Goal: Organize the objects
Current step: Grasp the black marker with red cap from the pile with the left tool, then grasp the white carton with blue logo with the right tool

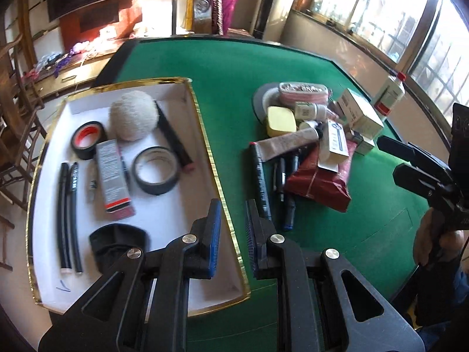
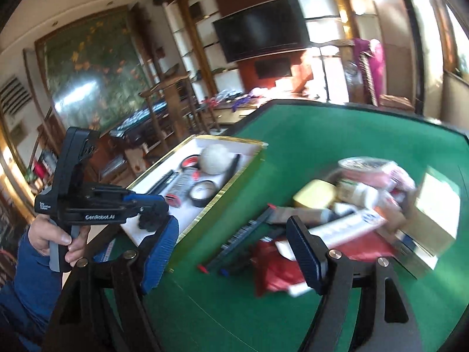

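A white tray with a gold rim [image 1: 208,143] lies on the left of the green table [image 1: 234,64]. It holds a wool ball [image 1: 133,116], two tape rolls [image 1: 156,170], a grey box [image 1: 112,173], black pens [image 1: 69,214] and a black cloth [image 1: 117,240]. A loose pile lies to its right: a yellow bar [image 1: 280,120], a red pouch [image 1: 319,179], pens [image 1: 261,176], white boxes [image 1: 360,111]. My left gripper [image 1: 233,205] hangs over the tray's right rim, its jaws nearly together and empty. My right gripper [image 2: 233,223] stands open over the pile's near edge, holding nothing.
A white bottle with a red cap [image 1: 390,94] stands near the table's far right edge. Wooden chairs [image 1: 17,135] stand left of the table. A hand [image 2: 55,234] holds the left gripper beside the tray [image 2: 231,180]. Bare green felt stretches behind the tray and the pile.
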